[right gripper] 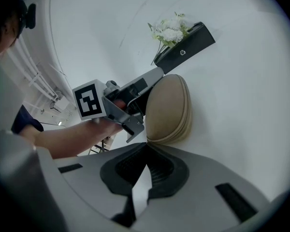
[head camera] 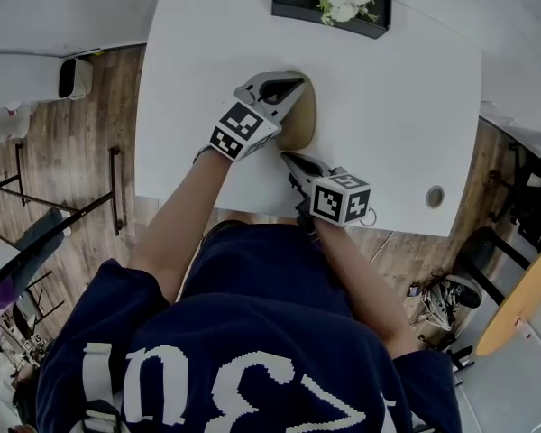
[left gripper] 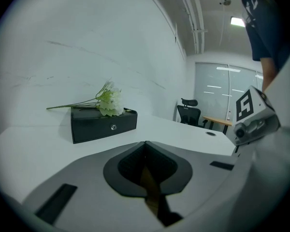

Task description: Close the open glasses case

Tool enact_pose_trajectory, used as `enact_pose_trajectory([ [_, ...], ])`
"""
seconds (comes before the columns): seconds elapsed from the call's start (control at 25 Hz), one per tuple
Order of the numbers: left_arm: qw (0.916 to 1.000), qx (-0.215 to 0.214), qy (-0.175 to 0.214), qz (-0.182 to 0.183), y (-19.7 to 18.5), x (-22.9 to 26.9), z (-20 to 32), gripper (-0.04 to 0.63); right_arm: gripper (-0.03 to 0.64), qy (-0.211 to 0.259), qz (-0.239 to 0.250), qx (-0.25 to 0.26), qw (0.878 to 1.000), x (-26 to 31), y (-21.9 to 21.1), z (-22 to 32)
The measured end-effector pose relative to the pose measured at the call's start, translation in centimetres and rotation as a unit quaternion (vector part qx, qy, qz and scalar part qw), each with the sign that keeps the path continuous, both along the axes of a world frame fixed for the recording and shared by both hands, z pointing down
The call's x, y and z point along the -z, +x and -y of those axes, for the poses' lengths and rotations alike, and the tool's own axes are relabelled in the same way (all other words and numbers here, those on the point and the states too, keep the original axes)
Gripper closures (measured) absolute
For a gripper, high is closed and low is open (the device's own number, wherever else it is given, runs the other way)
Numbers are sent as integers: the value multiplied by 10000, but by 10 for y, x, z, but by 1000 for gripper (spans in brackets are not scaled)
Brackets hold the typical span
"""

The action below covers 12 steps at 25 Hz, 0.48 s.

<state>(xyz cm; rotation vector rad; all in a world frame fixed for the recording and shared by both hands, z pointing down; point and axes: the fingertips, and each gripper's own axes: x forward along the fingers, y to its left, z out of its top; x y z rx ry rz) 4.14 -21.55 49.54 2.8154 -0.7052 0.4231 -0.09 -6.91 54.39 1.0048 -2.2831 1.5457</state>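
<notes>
on the white table (head camera: 388,133), the tan oval clamshell glasses case (right gripper: 169,110) lies seemingly shut; left gripper (left gripper: 145,144) and right gripper (right gripper: 146,145) are both pressed together (pinching nothing). press evenly along its seam.

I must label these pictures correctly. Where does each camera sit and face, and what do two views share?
Head view: on the person's head, facing down at the table; shows shirt, forearms, left gripper, right gripper.
Left gripper view: on the left gripper, facing across the table toward the flower box; shows its jaws.
Right gripper view: on the right gripper, facing the glasses case; shows the left forearm.
Shared: all three show the flower box.
</notes>
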Motion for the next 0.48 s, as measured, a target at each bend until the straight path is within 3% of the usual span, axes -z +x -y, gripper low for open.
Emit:
enact_pose_trajectory([
  [0.48, 9996, -28, 258, -78, 6, 1, -3, 583, 597, 215, -160, -263, 9993, -2, 43, -7],
])
